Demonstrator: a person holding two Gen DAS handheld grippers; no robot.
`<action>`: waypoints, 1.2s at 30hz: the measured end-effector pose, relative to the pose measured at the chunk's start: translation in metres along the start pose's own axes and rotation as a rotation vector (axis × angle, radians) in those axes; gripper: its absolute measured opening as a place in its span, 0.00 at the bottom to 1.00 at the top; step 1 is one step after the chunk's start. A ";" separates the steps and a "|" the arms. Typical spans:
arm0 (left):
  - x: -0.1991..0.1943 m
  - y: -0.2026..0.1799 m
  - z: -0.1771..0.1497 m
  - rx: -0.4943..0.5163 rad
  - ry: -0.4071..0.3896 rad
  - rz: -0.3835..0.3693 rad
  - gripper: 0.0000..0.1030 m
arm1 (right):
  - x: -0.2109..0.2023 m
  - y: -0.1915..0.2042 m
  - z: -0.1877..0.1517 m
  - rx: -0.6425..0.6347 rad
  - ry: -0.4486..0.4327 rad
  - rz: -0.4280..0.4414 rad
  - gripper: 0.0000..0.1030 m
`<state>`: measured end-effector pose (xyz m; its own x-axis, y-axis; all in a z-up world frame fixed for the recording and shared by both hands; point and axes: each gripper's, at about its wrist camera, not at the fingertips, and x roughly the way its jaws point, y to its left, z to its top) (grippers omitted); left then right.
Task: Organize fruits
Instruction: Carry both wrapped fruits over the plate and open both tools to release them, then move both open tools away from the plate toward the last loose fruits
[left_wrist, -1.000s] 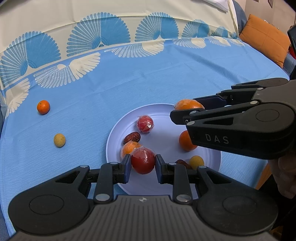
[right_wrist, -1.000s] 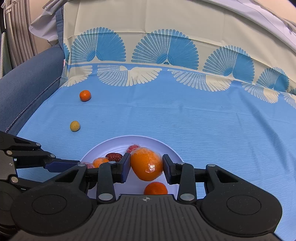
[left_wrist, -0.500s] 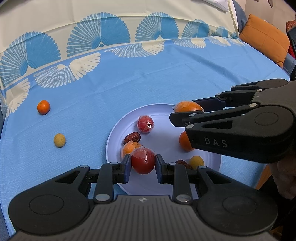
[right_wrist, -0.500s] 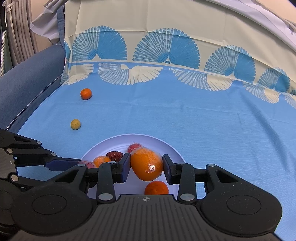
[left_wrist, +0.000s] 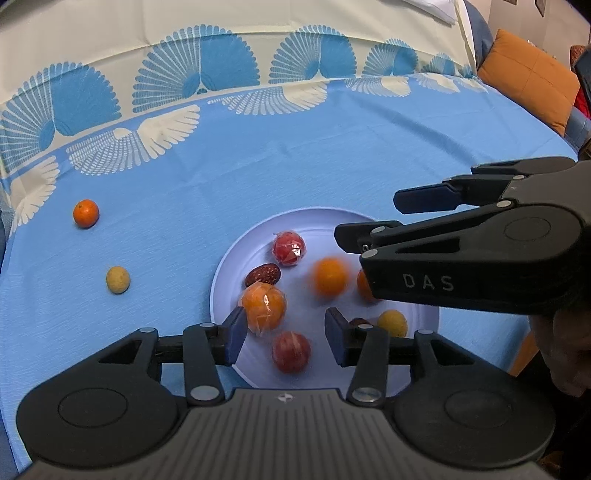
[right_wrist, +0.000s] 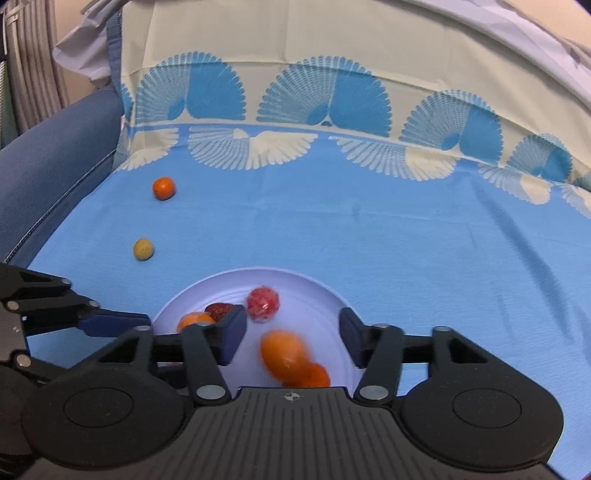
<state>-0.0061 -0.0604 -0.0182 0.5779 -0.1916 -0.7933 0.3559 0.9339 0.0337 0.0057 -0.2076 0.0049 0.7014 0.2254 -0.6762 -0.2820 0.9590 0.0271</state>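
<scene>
The orange (right_wrist: 282, 354) below the right tool (right_wrist: 291, 334) is motion-blurred, half hiding another fruit (right_wrist: 316, 376).

Plate (left_wrist: 229, 280) at lower centre of the left wrist view, on the tablecloth (left_wrist: 258, 166), fruits on the plate, mandarin (left_wrist: 85, 213) and small fruit (left_wrist: 118, 279) on cloth at left, cushion (left_wrist: 528, 79) upper right.
</scene>
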 end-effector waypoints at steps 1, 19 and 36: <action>0.000 0.000 0.000 -0.002 -0.001 0.003 0.50 | 0.000 -0.001 0.000 0.003 0.000 -0.002 0.58; -0.010 0.009 0.004 -0.046 -0.055 0.025 0.49 | -0.003 -0.005 0.001 0.005 -0.024 -0.033 0.58; -0.031 0.039 0.020 -0.122 -0.149 0.131 0.37 | -0.005 -0.006 0.004 0.035 -0.059 -0.038 0.58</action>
<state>0.0040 -0.0243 0.0202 0.7185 -0.1003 -0.6883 0.1847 0.9815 0.0498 0.0067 -0.2140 0.0115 0.7487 0.1978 -0.6327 -0.2324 0.9722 0.0289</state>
